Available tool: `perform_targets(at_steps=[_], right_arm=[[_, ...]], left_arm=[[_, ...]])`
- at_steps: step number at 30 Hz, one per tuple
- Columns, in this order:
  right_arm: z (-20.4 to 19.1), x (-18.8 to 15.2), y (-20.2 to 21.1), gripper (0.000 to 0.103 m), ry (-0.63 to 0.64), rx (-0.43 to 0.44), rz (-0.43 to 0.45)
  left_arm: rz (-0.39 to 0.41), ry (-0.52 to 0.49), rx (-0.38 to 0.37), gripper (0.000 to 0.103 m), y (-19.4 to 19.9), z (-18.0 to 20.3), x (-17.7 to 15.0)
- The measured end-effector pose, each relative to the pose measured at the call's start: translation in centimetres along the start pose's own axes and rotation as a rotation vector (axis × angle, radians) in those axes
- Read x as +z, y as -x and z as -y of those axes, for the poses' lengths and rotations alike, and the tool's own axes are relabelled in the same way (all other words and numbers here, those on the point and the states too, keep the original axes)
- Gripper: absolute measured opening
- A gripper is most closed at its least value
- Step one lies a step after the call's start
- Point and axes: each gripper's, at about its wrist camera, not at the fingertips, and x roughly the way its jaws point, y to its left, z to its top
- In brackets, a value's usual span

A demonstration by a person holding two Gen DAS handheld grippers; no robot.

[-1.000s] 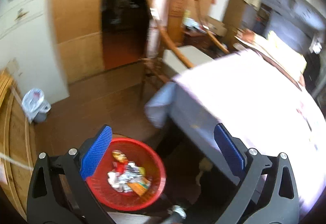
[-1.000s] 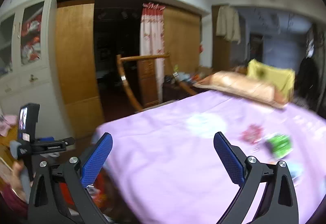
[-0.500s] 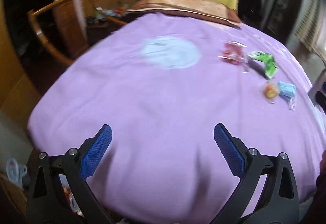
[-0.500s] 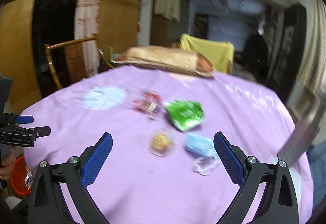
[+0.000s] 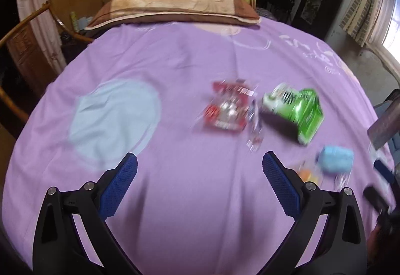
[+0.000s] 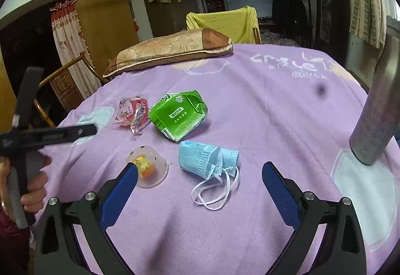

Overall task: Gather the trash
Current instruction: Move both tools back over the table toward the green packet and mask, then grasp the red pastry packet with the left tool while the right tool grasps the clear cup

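- Right gripper [image 6: 200, 178]: jaws wide, empty, above the purple bedsheet [image 6: 275, 105].
- Crumpled pale-blue face mask [image 6: 208, 156] lies just ahead, between the jaw lines, long axis across them; the right hand is nearer.
- Left gripper [image 5: 200, 170]: jaws wide, empty; red snack wrapper [image 5: 227, 110] well ahead.
- Half a second ago the litter sat farther off in both views; both grippers have closed in.

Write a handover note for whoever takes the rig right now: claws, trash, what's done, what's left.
Left claw: open, empty, above the purple bedspread.
Right claw: open, empty, nearest the blue face mask.
Not yet collected, all on the bedspread: red wrapper, green packet, clear cup with an orange piece, face mask.
No bin in view. Judging by position, the mask looks like the right claw's easiest first pick.
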Motion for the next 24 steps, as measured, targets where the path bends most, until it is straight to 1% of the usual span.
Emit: perform_targets(at_steps=[2, 4, 6, 7, 10, 16, 18, 20, 22, 24], right_arm=[[0.1, -0.1, -0.3, 0.098, 0.001, -0.003, -0.015], [0.0, -0.2, -0.5, 0.098, 0.006, -0.013, -0.019], [0.0, -0.3, -0.8, 0.098, 0.010, -0.018, -0.029], [-0.1, -0.3, -0.8, 0.098, 0.013, -0.020, -0.032], [-0.2, -0.3, -0.8, 0.098, 0.022, -0.035, -0.025], [0.1, -0.2, -0.9, 0.098, 0.010, -0.040, -0.024], [0.1, -0.3, -0.9, 0.098, 0.008, -0.043, -0.027], [0.3, -0.3, -1.1, 0.098, 0.005, -0.048, -0.034], [0.4, -0.3, -1.1, 0.098, -0.004, -0.044, -0.037], [0.6, -0.3, -1.0, 0.098, -0.011, -0.040, -0.035]], left_arm=[[0.007, 0.004, -0.025, 0.097, -1.4, 0.9, 1.7], [0.012, 0.011, -0.024, 0.097, -2.8, 1.5, 3.2], [0.009, 0.026, -0.033, 0.097, -3.8, 1.6, 3.9], [0.003, 0.038, -0.053, 0.097, -4.5, 1.6, 4.2], [-0.025, 0.052, -0.096, 0.097, -6.2, 1.3, 4.2], [-0.082, 0.070, -0.112, 0.097, -8.1, 0.2, 3.7], [-0.096, 0.073, -0.086, 0.097, -8.4, 0.0, 3.6], [-0.096, 0.083, -0.015, 0.097, -8.3, -0.8, 3.7], [-0.069, 0.105, 0.041, 0.097, -7.5, -2.1, 3.8], [-0.033, 0.140, 0.068, 0.097, -6.5, -3.4, 3.8]])
